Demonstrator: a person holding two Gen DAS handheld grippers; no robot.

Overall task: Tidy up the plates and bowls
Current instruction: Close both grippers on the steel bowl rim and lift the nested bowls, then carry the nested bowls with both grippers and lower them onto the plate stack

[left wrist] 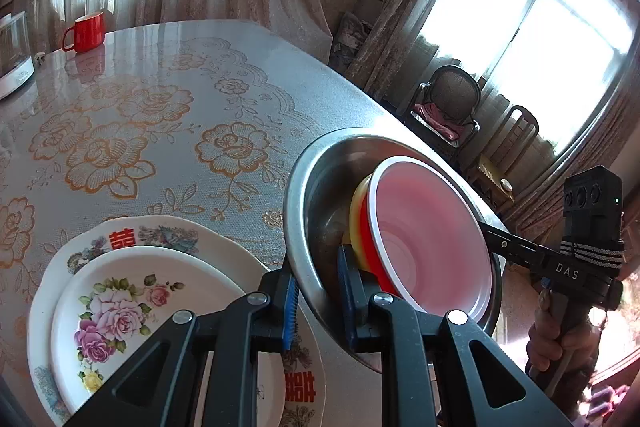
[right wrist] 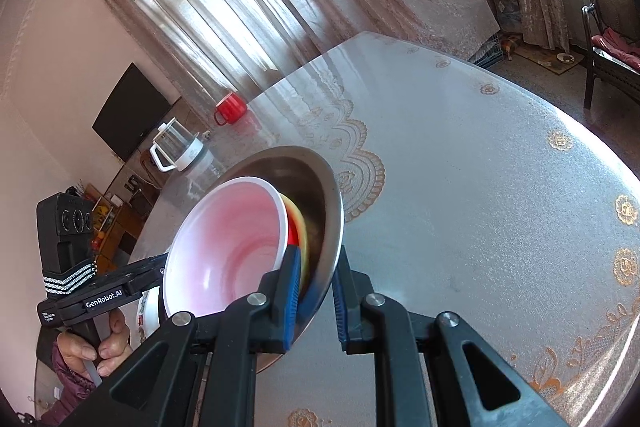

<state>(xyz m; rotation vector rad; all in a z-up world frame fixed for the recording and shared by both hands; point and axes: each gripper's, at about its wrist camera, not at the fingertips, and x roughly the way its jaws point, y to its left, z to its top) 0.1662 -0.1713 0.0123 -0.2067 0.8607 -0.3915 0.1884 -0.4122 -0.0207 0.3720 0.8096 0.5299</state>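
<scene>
A steel bowl (left wrist: 320,187) is held above the table between both grippers, tilted. Inside it nest a yellow bowl (left wrist: 355,215) and a red bowl with a white-pink inside (left wrist: 432,239). My left gripper (left wrist: 318,291) is shut on the steel bowl's rim, one finger inside and one outside. My right gripper (right wrist: 318,291) is shut on the opposite rim of the steel bowl (right wrist: 320,187), with the red bowl (right wrist: 232,247) to its left. Two stacked flowered plates (left wrist: 132,291) lie on the table below the left gripper.
The table (left wrist: 200,75) has a flowered cloth. A red mug (left wrist: 86,31) and a white kettle (left wrist: 12,59) stand at its far side; both show in the right wrist view, mug (right wrist: 230,107), kettle (right wrist: 178,147). Chairs (left wrist: 448,107) stand beyond the table edge.
</scene>
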